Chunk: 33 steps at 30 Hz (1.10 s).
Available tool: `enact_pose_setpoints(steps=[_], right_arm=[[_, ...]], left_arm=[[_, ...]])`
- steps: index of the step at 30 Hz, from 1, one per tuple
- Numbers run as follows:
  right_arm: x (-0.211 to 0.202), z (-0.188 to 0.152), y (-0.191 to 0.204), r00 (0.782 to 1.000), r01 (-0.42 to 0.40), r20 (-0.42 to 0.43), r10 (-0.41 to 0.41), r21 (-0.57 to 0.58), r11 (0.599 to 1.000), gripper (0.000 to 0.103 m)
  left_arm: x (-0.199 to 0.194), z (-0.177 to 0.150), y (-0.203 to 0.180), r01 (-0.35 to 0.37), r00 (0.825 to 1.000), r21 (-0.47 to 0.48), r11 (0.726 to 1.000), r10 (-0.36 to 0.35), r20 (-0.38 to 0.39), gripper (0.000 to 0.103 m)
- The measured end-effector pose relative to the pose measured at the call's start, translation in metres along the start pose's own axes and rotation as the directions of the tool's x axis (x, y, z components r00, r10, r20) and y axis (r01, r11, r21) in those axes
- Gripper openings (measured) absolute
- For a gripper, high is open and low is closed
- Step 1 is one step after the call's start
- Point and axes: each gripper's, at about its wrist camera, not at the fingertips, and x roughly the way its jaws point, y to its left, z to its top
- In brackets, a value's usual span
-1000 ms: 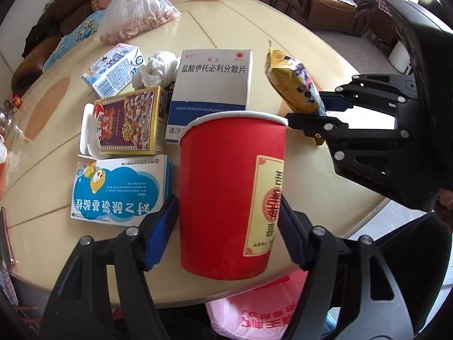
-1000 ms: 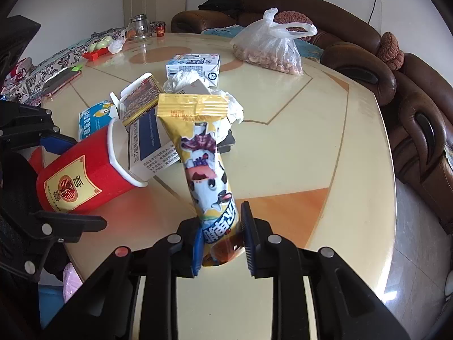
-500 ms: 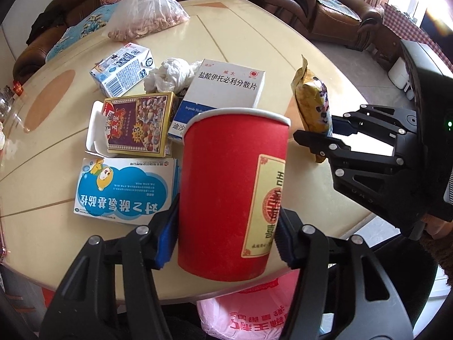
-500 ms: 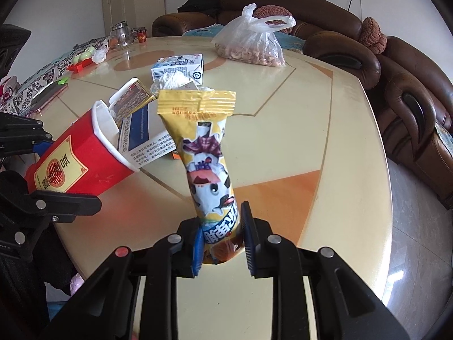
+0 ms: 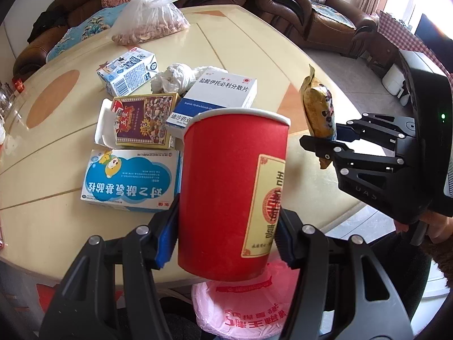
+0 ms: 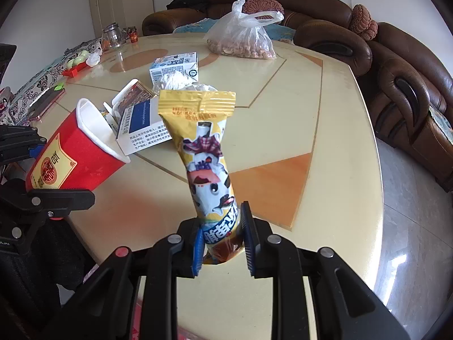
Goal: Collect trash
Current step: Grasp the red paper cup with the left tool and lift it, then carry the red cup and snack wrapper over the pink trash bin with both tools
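Left hand-held gripper (image 5: 225, 238) pinches red paper cup (image 5: 232, 192) w/ jaws just closed in; right hand-held gripper (image 6: 222, 245) pinches yellow snack wrapper (image 6: 206, 164), both lifted off table (image 6: 297, 119), prob. headed for pink plastic bag (image 5: 246, 306) below.

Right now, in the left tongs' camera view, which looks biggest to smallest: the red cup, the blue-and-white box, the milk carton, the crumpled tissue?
1. Red cup, though it sits closest to the camera, which inflates it.
2. Blue-and-white box.
3. Milk carton.
4. Crumpled tissue, close to the carton in size, so that last ranking is unsure.

Left gripper (image 5: 226, 235) clamped on red paper cup (image 5: 226, 187); right gripper (image 6: 222, 243) pinching yellow snack wrapper (image 6: 208, 164), right of cup.
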Motion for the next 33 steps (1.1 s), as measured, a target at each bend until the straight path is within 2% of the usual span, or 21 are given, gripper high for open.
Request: enact_pose_setpoints(steps=[8, 21, 33], right_arm=[[-0.017, -0.004, 0.011, 1.000, 0.011, -0.011, -0.011, 0.019, 1.000, 0.023], [-0.065, -0.012, 0.040, 0.999, 0.043, 0.002, -0.043, 0.006, 0.999, 0.023], [-0.113, -0.033, 0.077, 0.998, 0.055, 0.029, -0.054, -0.004, 0.999, 0.023]], left_arm=[[-0.015, -0.016, 0.009, -0.008, 1.000, -0.035, 0.999, 0.008, 0.008, 0.057], [-0.063, -0.039, 0.011, -0.025, 0.996, -0.035, 0.999, 0.028, 0.085, 0.057], [-0.106, -0.074, 0.005, -0.038, 0.990, -0.026, 0.999, 0.041, 0.135, 0.057]])
